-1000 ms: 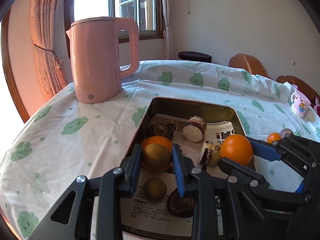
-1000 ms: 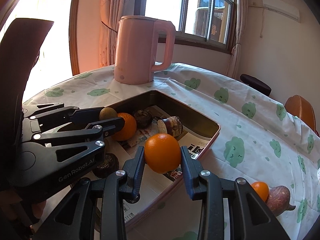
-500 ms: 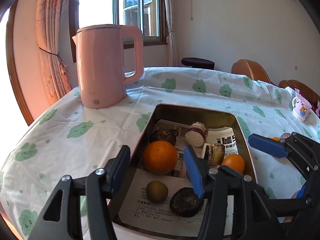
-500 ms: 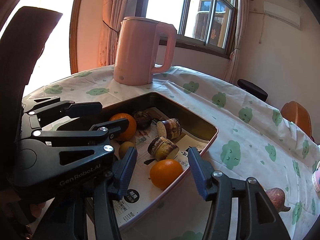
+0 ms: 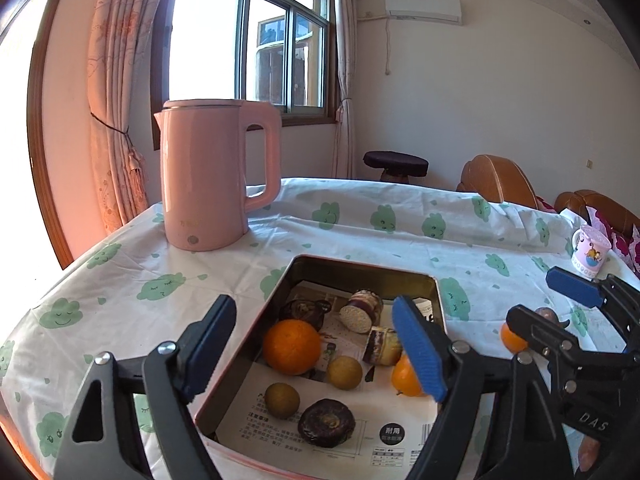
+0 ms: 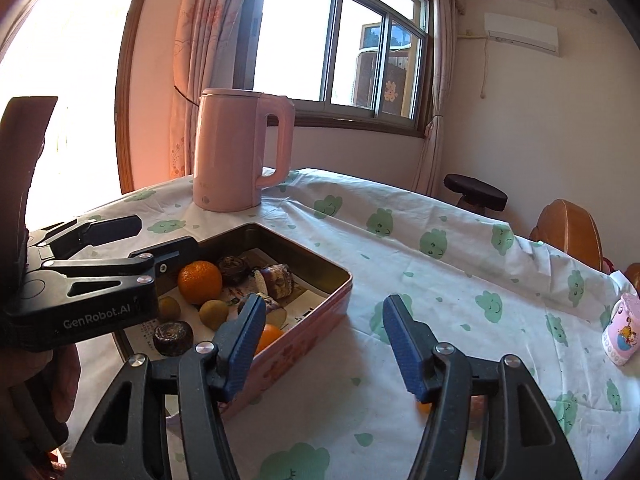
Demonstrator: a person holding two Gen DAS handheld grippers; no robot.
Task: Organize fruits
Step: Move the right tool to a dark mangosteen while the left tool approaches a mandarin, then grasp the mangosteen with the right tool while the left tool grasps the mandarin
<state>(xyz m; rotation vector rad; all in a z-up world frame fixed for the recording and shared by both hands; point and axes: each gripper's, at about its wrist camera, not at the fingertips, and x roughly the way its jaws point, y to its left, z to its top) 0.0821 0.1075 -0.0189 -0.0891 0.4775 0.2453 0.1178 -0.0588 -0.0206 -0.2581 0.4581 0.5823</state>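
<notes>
A paper-lined metal tin holds a big orange, two brownish round fruits, a small orange, a dark round fruit and cut pieces. My left gripper is open and empty above the tin's near end. My right gripper is open and empty above the cloth, right of the tin. Another small orange and a purplish fruit lie on the cloth behind the right gripper's fingers.
A pink kettle stands on the cloud-print tablecloth behind the tin. A small pink mug stands at the far right. Wooden chairs stand beyond the table.
Both grippers opened and let go: the left dropped a brownish fruit and the right an orange into the tin. Both then drew back and up, the right swinging rightward off the tin.
</notes>
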